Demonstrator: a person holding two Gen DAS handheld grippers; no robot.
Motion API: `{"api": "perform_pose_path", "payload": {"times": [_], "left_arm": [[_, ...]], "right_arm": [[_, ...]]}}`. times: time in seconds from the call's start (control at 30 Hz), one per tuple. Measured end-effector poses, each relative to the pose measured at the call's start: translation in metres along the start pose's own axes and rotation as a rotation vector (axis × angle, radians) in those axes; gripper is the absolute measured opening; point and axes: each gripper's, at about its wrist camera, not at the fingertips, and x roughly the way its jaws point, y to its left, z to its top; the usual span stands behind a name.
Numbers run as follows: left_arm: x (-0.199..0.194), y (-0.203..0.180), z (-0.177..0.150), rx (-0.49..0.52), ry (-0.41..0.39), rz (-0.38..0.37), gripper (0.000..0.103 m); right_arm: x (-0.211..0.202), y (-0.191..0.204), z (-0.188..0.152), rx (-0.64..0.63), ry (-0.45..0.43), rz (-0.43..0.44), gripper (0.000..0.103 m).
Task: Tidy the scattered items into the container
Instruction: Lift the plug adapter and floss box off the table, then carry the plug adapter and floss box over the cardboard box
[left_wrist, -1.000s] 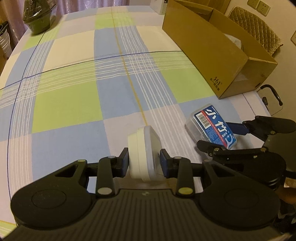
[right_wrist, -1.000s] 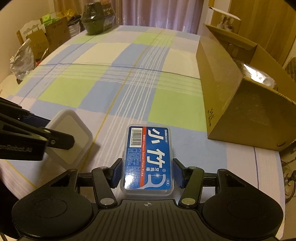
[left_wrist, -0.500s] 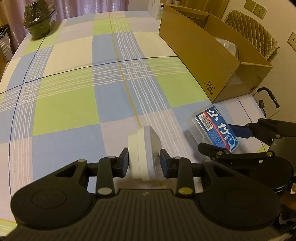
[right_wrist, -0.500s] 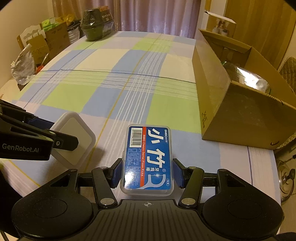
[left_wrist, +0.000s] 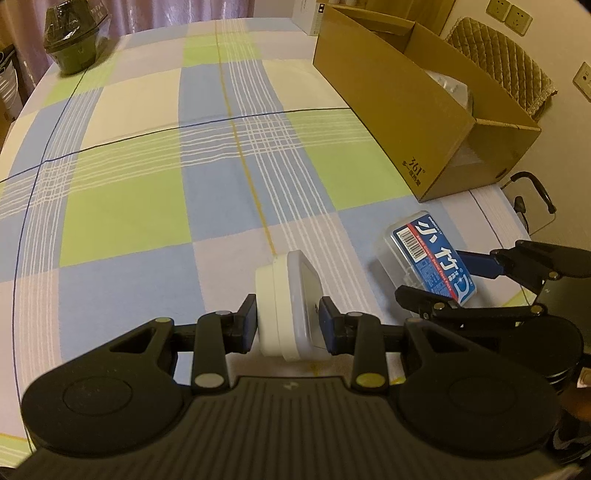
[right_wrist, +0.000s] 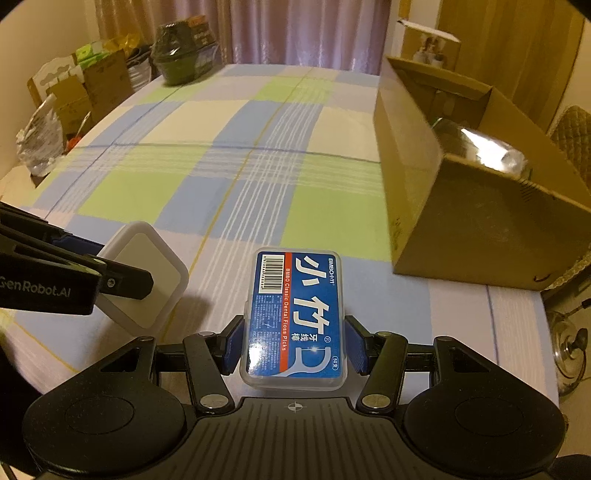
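Step in hand, as I read it: both pick-ups are made and the carry to the container is due. I count, largest first.

One table, under a checked cloth (left_wrist: 122, 206) of green, blue and cream.

One cardboard box (left_wrist: 391, 110), open-topped, standing toward the far right of the cloth; this I take as the container. Something shiny and crumpled already lies inside (right_wrist: 487, 147); I cannot tell what.

One dark green pot (left_wrist: 70, 51) at the far left corner, wrapped in film.

Two grippers. My left gripper (left_wrist: 288, 321) is clenched on one white square case (left_wrist: 284, 306), held on edge, pads pressing its two broad faces. My right gripper (right_wrist: 293, 343) is clamped on one clear floss-pick box with a blue label (right_wrist: 295, 317), pads against its long sides, label up. Both items sit near the front edge of the table, just beside each other but apart, and well short of the box.

Whether either item is lifted off the cloth, I cannot tell for certain.

Next move, my judgement: raise each load above the near wall of the cardboard box, travel over the rim, then release inside. The right should go first, being nearer; the two grippers must not cross.
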Motion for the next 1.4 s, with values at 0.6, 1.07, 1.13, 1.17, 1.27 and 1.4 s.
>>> {"api": "perform_pose_path", "payload": {"times": [0.6,1.07,1.13,1.17,1.27,1.4], "left_arm": [[-0.034,-0.048,0.060,0.028,-0.121,-0.098,0.029],[-0.049,-0.094,0.092,0.099,-0.179,-0.148,0.029],[-0.050,-0.099,0.094,0.105,-0.184,-0.152,0.030],[-0.050,-0.100,0.096,0.106,-0.186,-0.154,0.030],[-0.051,-0.103,0.100,0.112,-0.193,-0.160,0.029],[-0.051,-0.108,0.109,0.120,-0.201,-0.166,0.029]], "right_arm": [[-0.062,-0.046,0.045,0.117,-0.175,-0.077,0.058],[-0.097,-0.088,0.058,0.166,-0.255,-0.138,0.058],[-0.099,-0.093,0.058,0.171,-0.259,-0.145,0.058],[-0.100,-0.096,0.058,0.172,-0.261,-0.149,0.058],[-0.102,-0.103,0.059,0.178,-0.268,-0.160,0.058],[-0.104,-0.111,0.061,0.186,-0.273,-0.171,0.058]]}}
